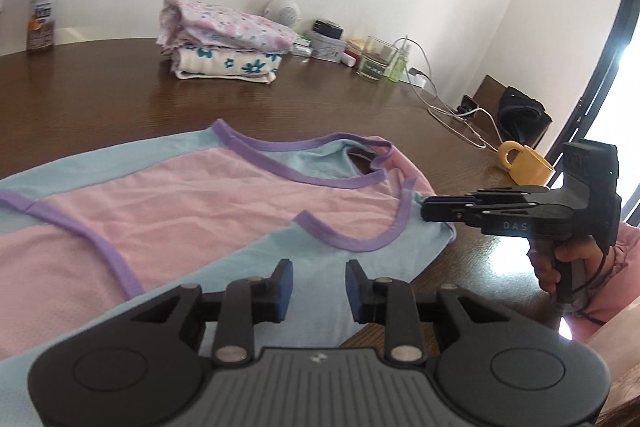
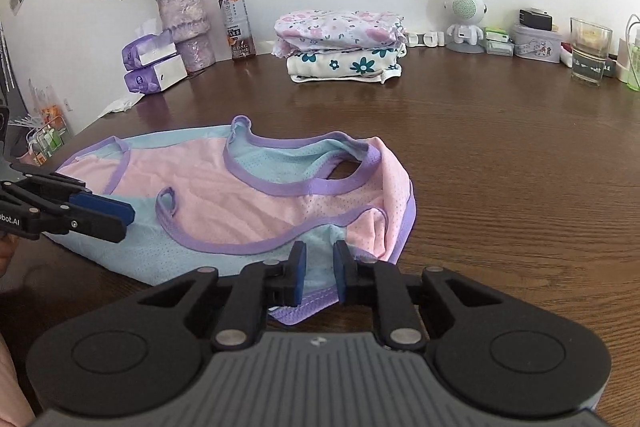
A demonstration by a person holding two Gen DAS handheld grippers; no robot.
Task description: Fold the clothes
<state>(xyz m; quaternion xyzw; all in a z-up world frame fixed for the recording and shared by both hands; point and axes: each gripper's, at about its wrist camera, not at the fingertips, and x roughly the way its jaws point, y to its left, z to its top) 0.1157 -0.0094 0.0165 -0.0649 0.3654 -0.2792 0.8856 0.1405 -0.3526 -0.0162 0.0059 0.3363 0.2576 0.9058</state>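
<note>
Both tools over the top, neither gripping.

I see the top (image 2: 248, 195) lying flat on the surface (image 2: 500, 155). My left tool (image 1: 318, 285) hangs open over its blue side; my right tool (image 2: 320, 273) hangs open at its hem corner.

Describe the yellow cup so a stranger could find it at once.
Start at the dark brown wooden table and follow its edge toward the bright window. Past the white cables stands a small yellow ceramic cup, the only yellow thing there, with a round handle.
</note>
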